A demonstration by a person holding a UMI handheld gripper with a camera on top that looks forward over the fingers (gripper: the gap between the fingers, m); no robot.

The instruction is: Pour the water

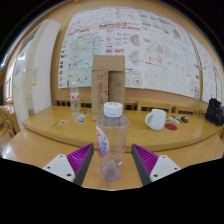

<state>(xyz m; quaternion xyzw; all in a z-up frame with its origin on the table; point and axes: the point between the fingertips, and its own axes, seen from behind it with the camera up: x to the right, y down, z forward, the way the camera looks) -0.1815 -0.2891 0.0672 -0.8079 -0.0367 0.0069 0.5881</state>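
Capped water bottle is seen upright near the table's front edge between the gripper's parted fingers, gaps apparent, so the grasp step is judged pending; closing, then carriage to the white mug is required

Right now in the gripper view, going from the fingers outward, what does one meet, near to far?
Near to far: the open gripper, the clear water bottle standing between its fingers, the white mug farther back on the wooden table, the cardboard box, then the wall poster.
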